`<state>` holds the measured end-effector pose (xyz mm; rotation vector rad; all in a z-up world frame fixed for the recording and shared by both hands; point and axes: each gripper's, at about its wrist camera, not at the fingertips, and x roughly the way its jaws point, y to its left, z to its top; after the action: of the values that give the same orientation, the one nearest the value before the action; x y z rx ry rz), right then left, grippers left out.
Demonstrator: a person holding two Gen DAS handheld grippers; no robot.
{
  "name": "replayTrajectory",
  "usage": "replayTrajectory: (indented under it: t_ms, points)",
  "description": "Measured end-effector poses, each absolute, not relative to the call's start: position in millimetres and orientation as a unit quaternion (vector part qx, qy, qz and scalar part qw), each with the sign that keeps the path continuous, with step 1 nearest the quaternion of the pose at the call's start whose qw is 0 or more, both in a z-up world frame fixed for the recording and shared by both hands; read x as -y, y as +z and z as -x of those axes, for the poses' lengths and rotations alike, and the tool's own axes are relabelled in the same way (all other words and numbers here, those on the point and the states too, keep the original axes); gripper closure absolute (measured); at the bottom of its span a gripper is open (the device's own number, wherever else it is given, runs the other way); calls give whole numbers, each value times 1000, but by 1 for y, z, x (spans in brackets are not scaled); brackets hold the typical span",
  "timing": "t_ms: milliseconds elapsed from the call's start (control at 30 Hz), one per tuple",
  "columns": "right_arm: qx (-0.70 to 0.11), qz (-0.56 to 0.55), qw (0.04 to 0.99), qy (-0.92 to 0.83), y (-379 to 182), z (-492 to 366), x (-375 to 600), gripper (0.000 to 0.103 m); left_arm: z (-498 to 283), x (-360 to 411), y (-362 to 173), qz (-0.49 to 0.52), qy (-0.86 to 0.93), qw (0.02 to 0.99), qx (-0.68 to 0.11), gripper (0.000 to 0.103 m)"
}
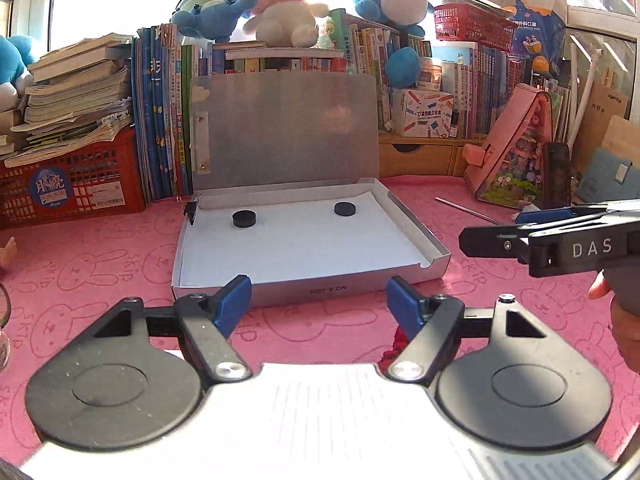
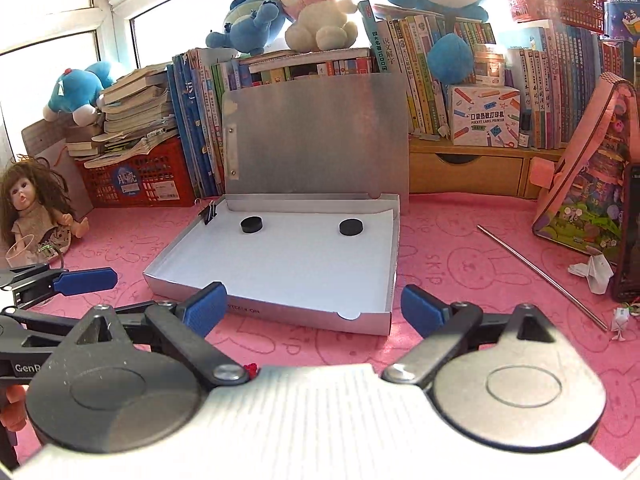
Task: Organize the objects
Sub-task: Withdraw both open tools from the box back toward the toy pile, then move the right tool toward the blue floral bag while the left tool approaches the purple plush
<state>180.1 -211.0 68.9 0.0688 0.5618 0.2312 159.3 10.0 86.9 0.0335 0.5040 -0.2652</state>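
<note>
Silver cardboard box point(image 1: 304, 240) lies lid-up on the pink worktop point(image 1: 100, 256), holding two black round discs point(image 1: 244, 218) at twelve o'clock. Left tool point(image 1: 319, 298) and right tool point(image 2: 313, 307) gape empty, the right widening. Thin metal rod point(image 2: 540, 276) and white folded papers point(image 2: 592, 272) at three o'clock apparently await tidying.

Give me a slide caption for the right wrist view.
Open right gripper faces a silver box with lid up, holding two black discs on white paper, on a pink cloth.

left gripper point(image 1: 319, 300) jaws apart, nothing between, just short of open silver box point(image 1: 304, 294) on pink cloth point(image 1: 100, 264); two black discs point(image 1: 244, 218) inside on white liner; right gripper point(image 1: 532, 226) enters at right edge
</note>
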Motion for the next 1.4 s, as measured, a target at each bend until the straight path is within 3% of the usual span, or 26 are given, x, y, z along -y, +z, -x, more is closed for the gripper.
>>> replayTrajectory:
  t_ms: [1400]
  points:
    - [-215,30,973,78,9,-43,191,4,-21,-9,24,-45,-119,976,-179,23]
